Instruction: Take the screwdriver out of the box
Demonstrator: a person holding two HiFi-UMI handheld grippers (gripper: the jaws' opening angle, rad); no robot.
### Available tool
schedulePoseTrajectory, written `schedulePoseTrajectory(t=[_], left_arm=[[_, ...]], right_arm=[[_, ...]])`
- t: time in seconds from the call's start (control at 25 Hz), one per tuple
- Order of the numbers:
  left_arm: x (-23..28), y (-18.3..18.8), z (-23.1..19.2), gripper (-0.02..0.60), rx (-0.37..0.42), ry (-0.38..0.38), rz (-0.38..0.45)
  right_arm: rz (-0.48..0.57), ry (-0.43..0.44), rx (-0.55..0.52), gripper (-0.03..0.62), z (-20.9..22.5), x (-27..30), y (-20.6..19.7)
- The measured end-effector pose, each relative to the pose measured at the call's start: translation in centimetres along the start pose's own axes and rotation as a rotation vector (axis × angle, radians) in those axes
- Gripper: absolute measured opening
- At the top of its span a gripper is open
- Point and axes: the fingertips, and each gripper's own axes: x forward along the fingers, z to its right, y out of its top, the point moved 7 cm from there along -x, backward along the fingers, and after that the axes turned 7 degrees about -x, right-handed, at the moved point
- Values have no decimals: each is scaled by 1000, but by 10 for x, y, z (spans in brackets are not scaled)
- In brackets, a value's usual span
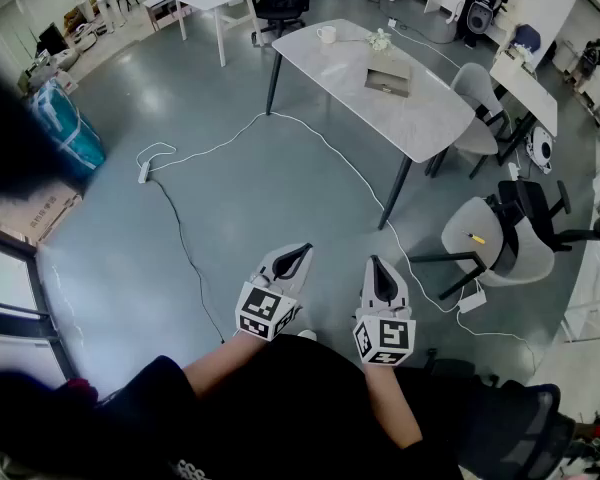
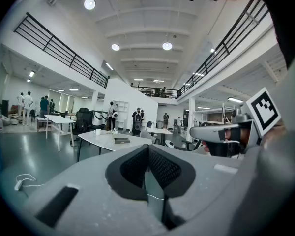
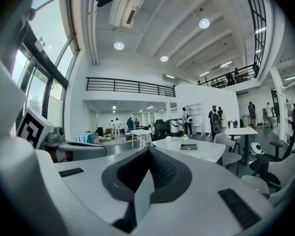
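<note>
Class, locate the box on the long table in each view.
Head view: box upper middle, on the table.
Left gripper view: box left of centre, far off.
Right gripper view: box right of centre.
Shared landmark: white mug on the same table.
</note>
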Motion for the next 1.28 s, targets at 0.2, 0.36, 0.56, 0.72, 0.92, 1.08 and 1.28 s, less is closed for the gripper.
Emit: schedulePoseTrajectory(t=[0.2,0.36,0.56,0.72,0.92,1.08,1.28], left_arm=[[5,-7,3,15,1,12,-6],[4,-11,-8,15,-11,34,-16],[19,-17,-37,15,-41,60,-29],[55,-18,-63,15,-64,38,-39],[120,-8,-112,15,-88,-10,-46],[181,-1,-161,15,-115,-43,-46],[242,25,-228,15,-131,-73,-61]], right_arm=[[10,16,16,3,13,7,-7],[2,34,60,3,16,13,-20],[-69,54,34,4,16,31,-42],[-78,60,32,5,25,64,-45],[-90,74,24,4,40,136,-36],[-131,88,4,5,57,208,-30],[-191,66,15,4,71,299,-13]])
